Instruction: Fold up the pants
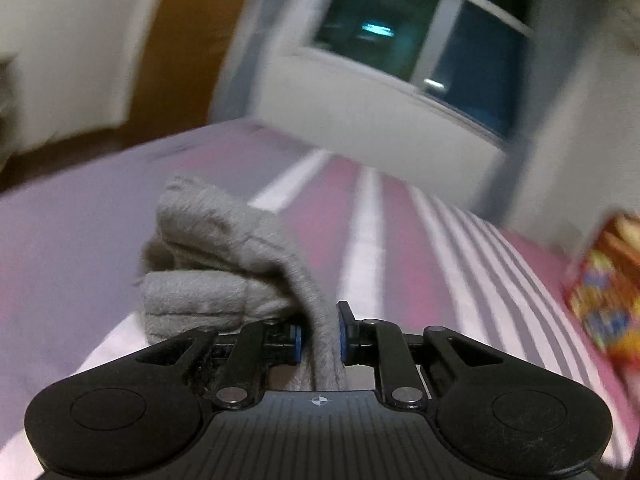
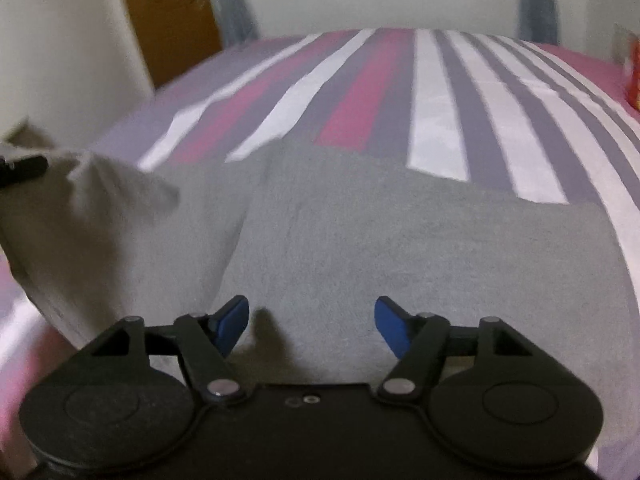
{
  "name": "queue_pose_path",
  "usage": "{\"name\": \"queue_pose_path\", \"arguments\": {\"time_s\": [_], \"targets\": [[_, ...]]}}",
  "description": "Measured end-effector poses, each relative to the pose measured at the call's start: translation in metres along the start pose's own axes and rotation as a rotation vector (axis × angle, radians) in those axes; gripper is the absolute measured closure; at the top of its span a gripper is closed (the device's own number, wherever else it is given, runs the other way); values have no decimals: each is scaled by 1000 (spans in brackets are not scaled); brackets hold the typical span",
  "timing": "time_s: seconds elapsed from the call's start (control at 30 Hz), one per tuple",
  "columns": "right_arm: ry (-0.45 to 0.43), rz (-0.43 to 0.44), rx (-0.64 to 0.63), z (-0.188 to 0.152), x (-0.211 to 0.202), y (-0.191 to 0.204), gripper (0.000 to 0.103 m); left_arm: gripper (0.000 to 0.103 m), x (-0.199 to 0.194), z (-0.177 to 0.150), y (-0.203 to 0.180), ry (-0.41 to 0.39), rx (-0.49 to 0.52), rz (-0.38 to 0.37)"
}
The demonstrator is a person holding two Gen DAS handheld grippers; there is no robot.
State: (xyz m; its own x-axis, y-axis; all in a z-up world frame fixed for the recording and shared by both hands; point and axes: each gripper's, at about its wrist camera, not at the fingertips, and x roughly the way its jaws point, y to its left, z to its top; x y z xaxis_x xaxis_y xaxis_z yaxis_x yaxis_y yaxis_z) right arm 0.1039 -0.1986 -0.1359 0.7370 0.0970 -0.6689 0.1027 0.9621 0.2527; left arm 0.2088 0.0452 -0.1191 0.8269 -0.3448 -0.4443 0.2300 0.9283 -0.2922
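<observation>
Grey fleece pants [image 2: 400, 248] lie on a striped bed sheet [image 2: 436, 120]. My left gripper [image 1: 320, 334] is shut on a bunched fold of the pants [image 1: 224, 256], lifted off the bed; the cloth passes between its blue pads [image 1: 343, 336]. In the right wrist view that raised end of the pants [image 2: 104, 200] stands up at the left, with the left gripper's black tip [image 2: 24, 170] showing at the frame edge. My right gripper [image 2: 312, 326] hovers open just above the flat part of the pants, nothing between its blue pads [image 2: 394, 326].
A colourful snack box [image 1: 604, 280] stands on the bed at the right, also seen as a red box [image 2: 634, 76]. Beyond the bed are a white wall, a dark window [image 1: 424, 36] and a brown door [image 2: 168, 12].
</observation>
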Motion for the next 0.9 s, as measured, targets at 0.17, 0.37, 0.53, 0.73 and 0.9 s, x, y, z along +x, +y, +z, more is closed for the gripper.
{"name": "queue_pose_path", "arguments": {"time_s": [0.17,0.37,0.53,0.73,0.9], "targets": [[-35,-3,118,-2,-30,-45,33,87,-2,-7,-84,34,229,-110],[-86,-48,205,-13,-65,-98,31,86,8,-54,-174,188,456,-243],[-103,-47,275,-25,-81,-131,30,84,-3,-92,-219,217,713,-207],[-125,-17,341,-31,-84,-150,28,83,-20,-80,-245,185,762,-184],[-131,-5,343,-35,-91,-147,27,82,-20,-84,-259,177,769,-206]]}}
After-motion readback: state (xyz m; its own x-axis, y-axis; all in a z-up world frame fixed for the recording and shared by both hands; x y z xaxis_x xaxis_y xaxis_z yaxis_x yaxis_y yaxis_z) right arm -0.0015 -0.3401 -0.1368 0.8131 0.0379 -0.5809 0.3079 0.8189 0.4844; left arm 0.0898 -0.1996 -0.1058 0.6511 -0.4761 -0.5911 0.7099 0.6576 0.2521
